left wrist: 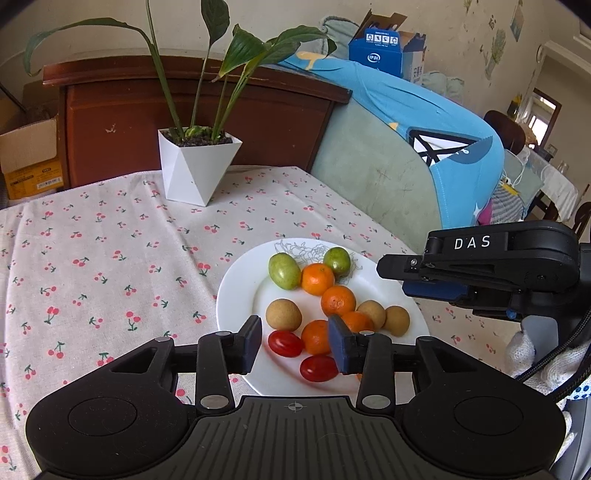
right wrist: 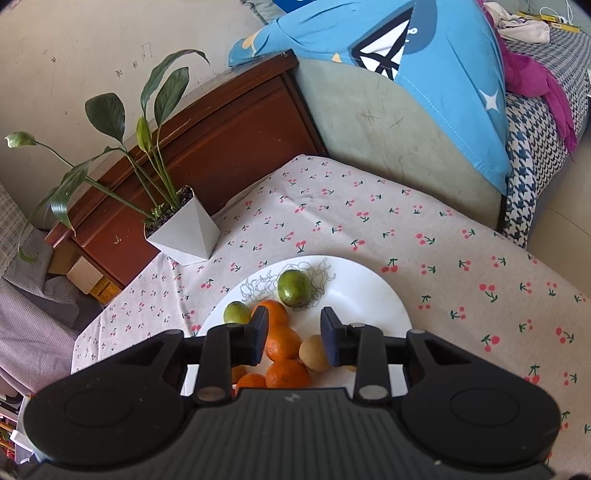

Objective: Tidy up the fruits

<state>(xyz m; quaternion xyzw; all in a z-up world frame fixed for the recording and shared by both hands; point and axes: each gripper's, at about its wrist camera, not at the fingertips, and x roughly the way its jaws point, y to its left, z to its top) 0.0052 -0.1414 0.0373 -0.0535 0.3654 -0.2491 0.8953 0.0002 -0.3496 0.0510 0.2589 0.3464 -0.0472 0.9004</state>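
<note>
Scuffed wall (left wrist: 280, 14), wooden headboard (left wrist: 192, 110), daylight

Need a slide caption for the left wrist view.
Open left claw hovers over a white plate of mixed fruit; right claw alongside.

From the left wrist we look forward and slightly down along the left gripper (left wrist: 293, 341), close over the near rim of the round white plate of fruit (left wrist: 236, 291), facing the white faceted plant pot (left wrist: 197, 166) beyond the plate. The right gripper (left wrist: 391, 267) enters this view just right of the plate. From the right wrist we look more steeply down along the right gripper (right wrist: 293, 336), also close to the plate (right wrist: 373, 291), with the pot (right wrist: 188, 230) left of and beyond it. Both views share the plate, the pot and the cherry-print cloth surface (left wrist: 110, 258).
</note>
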